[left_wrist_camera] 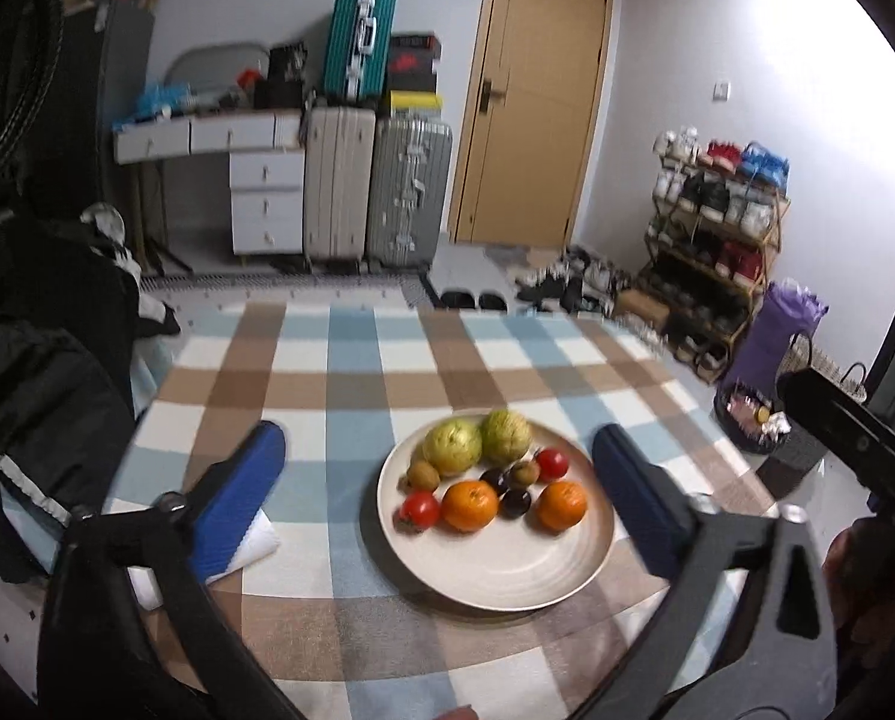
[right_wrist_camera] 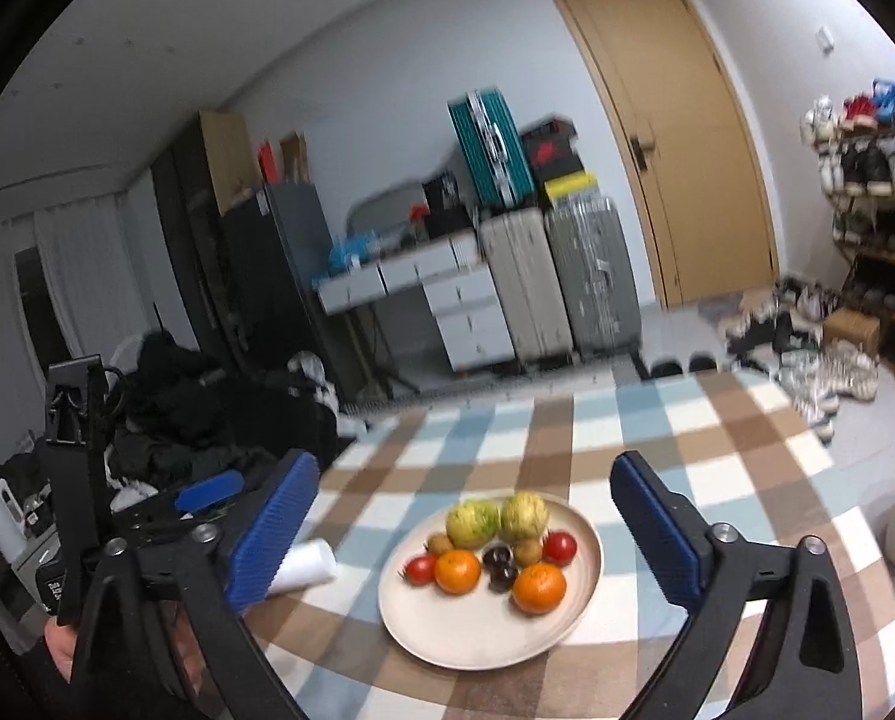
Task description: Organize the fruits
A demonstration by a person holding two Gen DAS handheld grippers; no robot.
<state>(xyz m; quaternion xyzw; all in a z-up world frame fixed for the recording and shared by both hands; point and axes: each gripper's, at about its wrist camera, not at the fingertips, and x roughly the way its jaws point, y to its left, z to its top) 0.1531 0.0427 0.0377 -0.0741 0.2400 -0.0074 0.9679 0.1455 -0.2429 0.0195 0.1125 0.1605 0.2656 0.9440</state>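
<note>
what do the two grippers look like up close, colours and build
Both match: the left gripper and right gripper each have two flat rectangular fingers with ribbed blue pads, carried on black angled arms with triangular cut-outs and silver pivot bolts. From the right wrist view, the left unit's black body has a blue lever on it. No sleeves are clearly visible.

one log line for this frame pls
phase: fruits grouped on plate | left gripper: open, empty, apart from plate | right gripper: open, empty, apart from plate | white roll: left of plate
</note>
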